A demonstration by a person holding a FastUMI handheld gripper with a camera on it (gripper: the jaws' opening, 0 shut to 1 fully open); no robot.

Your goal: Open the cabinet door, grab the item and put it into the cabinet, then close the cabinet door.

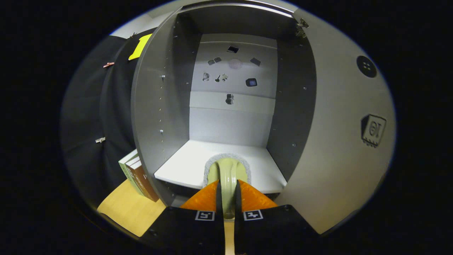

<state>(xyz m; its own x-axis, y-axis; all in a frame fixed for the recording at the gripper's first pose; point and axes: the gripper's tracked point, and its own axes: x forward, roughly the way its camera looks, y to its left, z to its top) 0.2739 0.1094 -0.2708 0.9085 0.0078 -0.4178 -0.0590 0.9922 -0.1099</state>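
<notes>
The gripper [228,193] is clenched on the item: both fingers press against the sides of a narrow, pale green, glossy plastic handle that runs forward between them. This handle belongs to a pale green scrubbing brush with a rounded head edged in a grey, fuzzy pad [227,169], and the head sits just ahead of the fingertips, over the front edge of the white cabinet shelf [184,166]. Whether the head rests on the shelf or hangs just above it cannot be told.

The brush looks light and stiff in the handle, soft only at the grey rim. The smooth plastic is probably somewhat slippery, so the slim neck of the handle, where the fingers sit now, seems the sound place to hold it; a grip on the fuzzy edge would likely give way and slide. Nothing about it looks fragile, so setting it down should need no special gentleness.

Beside the fingers to the left, a few upright books [136,175] stand on the light wooden tabletop [124,209] against the cabinet's grey side panel [152,106]. To the right, the grey cabinet door [339,134] stands swung wide open. Beyond the brush the grey cabinet interior reaches back to a pale back wall [230,120] carrying small dark stickers. The door is yet to be closed.
</notes>
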